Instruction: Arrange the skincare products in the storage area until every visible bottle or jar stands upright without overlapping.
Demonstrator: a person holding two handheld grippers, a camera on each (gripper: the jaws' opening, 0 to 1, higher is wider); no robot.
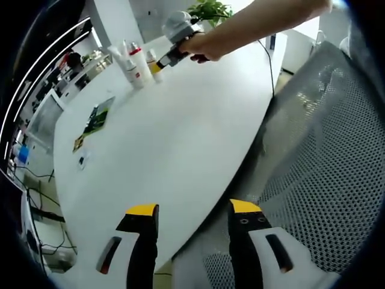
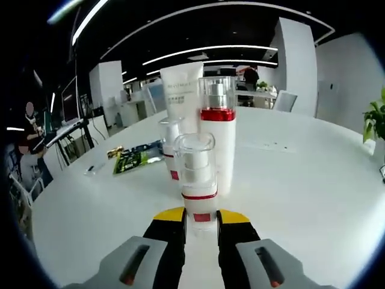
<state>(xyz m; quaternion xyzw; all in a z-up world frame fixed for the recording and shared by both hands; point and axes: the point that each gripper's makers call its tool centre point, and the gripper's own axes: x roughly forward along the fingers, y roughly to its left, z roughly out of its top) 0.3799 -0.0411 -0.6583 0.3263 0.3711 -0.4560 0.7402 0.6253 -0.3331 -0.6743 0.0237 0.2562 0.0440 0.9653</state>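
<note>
Bottles stand clustered on the white table (image 2: 313,180): a small bottle (image 2: 197,180) is clamped by the right gripper (image 2: 201,218), crowded behind by a taller red-banded bottle (image 2: 219,135) and a white tube (image 2: 181,90). The left gripper (image 1: 194,212) is held wide, unloaded, beside a mesh chair (image 1: 337,180).

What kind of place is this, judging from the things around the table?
Most likely an open-plan office or meeting area. A large white oval table carries the skincare bottles, a grey mesh office chair stands beside it, and behind are desks with monitors under long strip ceiling lights.

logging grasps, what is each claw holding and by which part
Right claw grips the small bottle at its base. Left claw is open, holding nothing.
</note>
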